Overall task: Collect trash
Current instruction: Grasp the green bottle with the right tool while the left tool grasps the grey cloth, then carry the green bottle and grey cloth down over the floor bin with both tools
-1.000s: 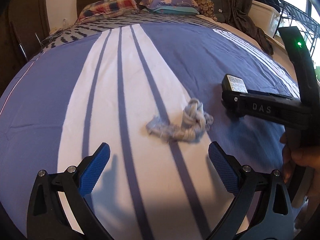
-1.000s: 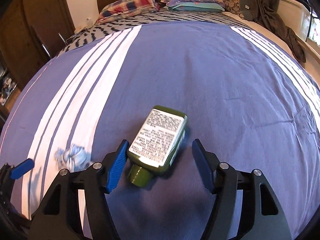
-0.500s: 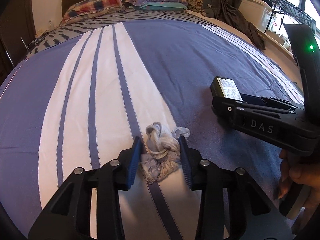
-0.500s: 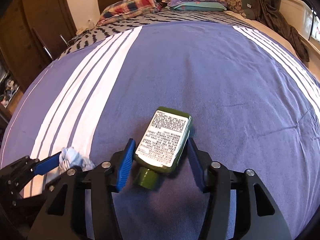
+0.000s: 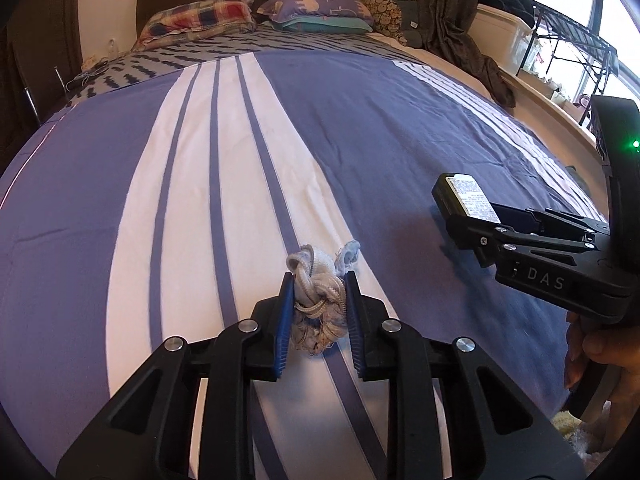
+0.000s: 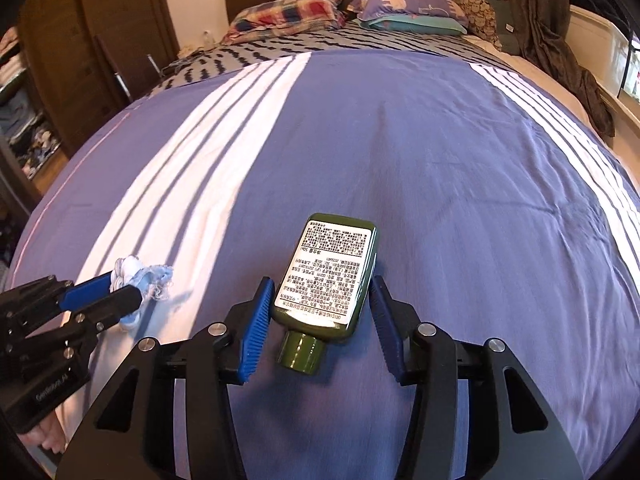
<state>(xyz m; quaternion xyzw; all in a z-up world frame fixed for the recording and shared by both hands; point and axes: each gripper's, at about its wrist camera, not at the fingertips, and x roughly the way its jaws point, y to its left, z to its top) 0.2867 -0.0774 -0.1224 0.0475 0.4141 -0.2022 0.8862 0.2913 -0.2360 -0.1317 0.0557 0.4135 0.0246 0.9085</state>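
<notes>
A crumpled grey-white rag [image 5: 318, 300] lies on the striped bedspread. My left gripper [image 5: 318, 292] is shut on the rag, its blue pads pressed to both sides; it also shows in the right wrist view [image 6: 120, 288] at the far left, with the rag [image 6: 140, 274] in it. A dark green flat bottle [image 6: 328, 280] with a white printed label lies on the bedspread, cap toward me. My right gripper [image 6: 320, 300] is shut on the bottle's lower half, pads against both sides. In the left wrist view the right gripper [image 5: 464, 216] holds the bottle [image 5: 468, 196] at the right.
The blue bedspread with white stripes [image 5: 200, 200] covers a wide bed. Pillows [image 6: 288, 16] lie at the headboard. A dark garment [image 5: 464, 40] hangs at the far right by a white bin. A wooden wardrobe [image 6: 80, 40] stands left of the bed.
Both grippers moved forward and closed. The left jaws went from wide open to shut on the rag. The right jaws narrowed onto the green bottle.
</notes>
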